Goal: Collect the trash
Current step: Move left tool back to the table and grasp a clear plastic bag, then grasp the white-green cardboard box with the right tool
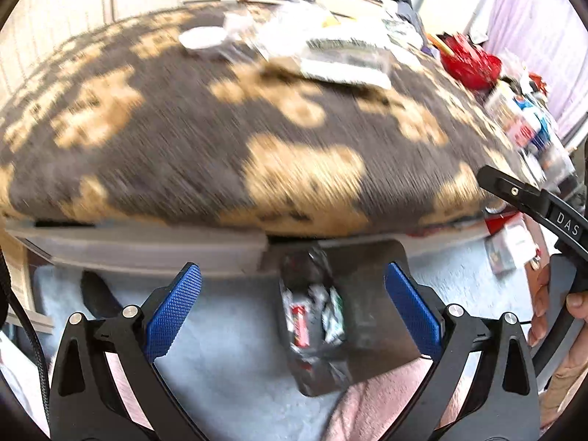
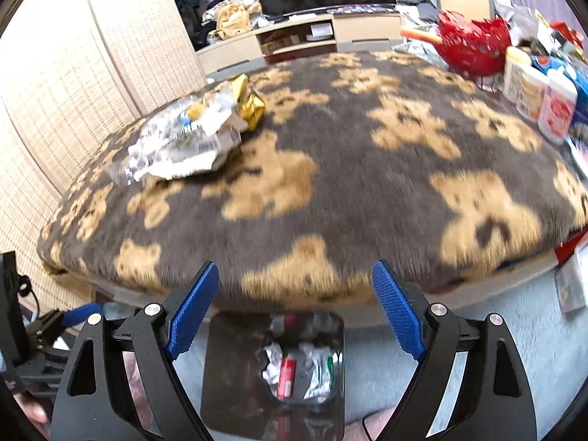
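Well, both tongs gape wide and empty — the left gripper point(image 1: 292, 303) and right gripper point(image 2: 296, 310) hang over a shiny metal bin point(image 2: 224, 375) on the floor. Crumpled wrappers point(image 2: 294, 369) lie inside it, while a wrapper pile point(image 2: 183, 143) sits on the bear-print blanket point(image 2: 349, 169) beyond.

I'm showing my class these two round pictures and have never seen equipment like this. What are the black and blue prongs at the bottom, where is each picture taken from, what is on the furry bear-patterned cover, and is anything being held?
The prongs are hand-held tongs, one per hand, each carrying a wide-angle camera looking along its fingers. One picture looks past the left tongs, the other past the right tongs. Both stand open and hold nothing. Below them a shiny bin on the floor already contains crumpled wrappers. On the bear-patterned cover lies a pile of wrappers; a red basket and containers stand at its right.
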Demonstrator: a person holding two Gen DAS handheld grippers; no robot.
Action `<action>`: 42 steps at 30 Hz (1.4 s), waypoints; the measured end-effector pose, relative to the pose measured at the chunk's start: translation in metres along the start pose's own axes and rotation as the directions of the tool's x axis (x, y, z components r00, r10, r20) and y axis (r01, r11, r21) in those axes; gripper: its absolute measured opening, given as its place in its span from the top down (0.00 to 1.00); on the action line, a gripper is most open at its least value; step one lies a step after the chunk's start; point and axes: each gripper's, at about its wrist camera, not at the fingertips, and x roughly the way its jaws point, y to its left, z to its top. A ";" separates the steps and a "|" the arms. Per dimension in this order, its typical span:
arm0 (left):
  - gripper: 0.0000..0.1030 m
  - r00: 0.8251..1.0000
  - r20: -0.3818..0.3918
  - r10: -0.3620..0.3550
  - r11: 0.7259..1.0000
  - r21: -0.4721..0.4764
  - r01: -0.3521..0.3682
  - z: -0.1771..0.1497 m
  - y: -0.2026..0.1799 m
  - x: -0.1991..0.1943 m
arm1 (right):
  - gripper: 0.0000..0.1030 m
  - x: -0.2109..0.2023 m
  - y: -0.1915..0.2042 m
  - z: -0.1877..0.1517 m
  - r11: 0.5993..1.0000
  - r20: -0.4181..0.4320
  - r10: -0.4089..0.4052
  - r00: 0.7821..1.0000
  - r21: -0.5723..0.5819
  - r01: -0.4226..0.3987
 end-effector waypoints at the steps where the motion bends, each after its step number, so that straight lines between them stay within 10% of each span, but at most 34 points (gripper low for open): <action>1: 0.08 1.000 0.010 0.010 1.000 0.000 -0.010 0.007 0.004 -0.002 | 0.16 0.000 0.001 0.005 1.000 0.005 0.003 1.000 -0.004 -0.003; 16: 0.34 0.986 0.165 0.018 1.000 -0.028 -0.014 0.113 0.031 -0.010 | 0.16 0.027 0.026 0.056 0.997 0.051 0.060 0.997 -0.051 -0.057; 22: 0.57 0.991 0.130 -0.012 1.000 -0.013 0.014 0.129 0.032 0.015 | 0.16 0.038 0.036 0.067 0.994 0.063 0.091 0.994 -0.070 -0.087; 26: 0.96 0.993 0.109 -0.037 0.999 -0.001 0.038 0.134 0.031 0.027 | 0.16 0.047 0.043 0.074 0.991 0.057 0.108 0.992 -0.084 -0.103; 37: 0.99 0.990 0.139 0.002 1.000 0.020 -0.005 0.134 0.041 0.012 | 0.18 0.073 0.081 0.079 0.967 0.008 0.191 0.982 -0.171 -0.186; 42: 0.99 0.992 0.125 0.008 1.000 0.024 -0.011 0.129 0.047 0.013 | 0.37 0.082 0.101 0.066 0.954 -0.050 0.202 0.978 -0.217 -0.208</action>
